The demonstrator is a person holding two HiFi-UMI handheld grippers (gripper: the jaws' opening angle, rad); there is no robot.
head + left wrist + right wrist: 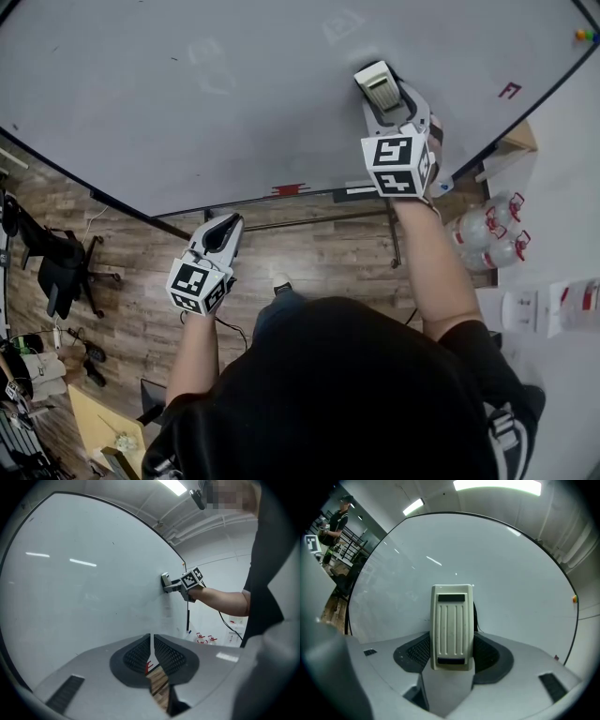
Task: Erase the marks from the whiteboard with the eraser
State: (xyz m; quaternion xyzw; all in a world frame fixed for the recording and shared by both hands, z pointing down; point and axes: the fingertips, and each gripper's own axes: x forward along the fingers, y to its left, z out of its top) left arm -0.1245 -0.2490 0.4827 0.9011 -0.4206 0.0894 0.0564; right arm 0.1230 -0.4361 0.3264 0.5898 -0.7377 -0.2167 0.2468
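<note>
Eraser: one, a cream plastic block with a ribbed back (452, 627), felt face flat against the whiteboard (234, 103). It sits in the board's right half, above the lower edge and well short of the right edge.
Right claw: (386, 101) pinching the eraser across its two long sides, one jaw on each side, with the block standing out past the tips.
Left claw: (152, 643) pressed almost together with only a thin slit between the pads and nothing in it. It hangs below the board's lower edge, apart from the surface.
Marks: one clear red mark (509, 90) near the right edge, well apart from the eraser. Two faint ghosted patches (204, 52) lie toward the top edge. The rest of the board looks clean.
Handling: the eraser is probably light, with a stiff shell and a soft wiping face. The smooth plastic could twist in the grip under a hard push. The long sides near the middle are the sensible hold, as it is held now, keeping the face flat.
Progress: likely near the end, with the red mark the main thing left.
Other counts: one whiteboard, two claws, at least three water bottles (487, 230) on the floor past the right edge.
</note>
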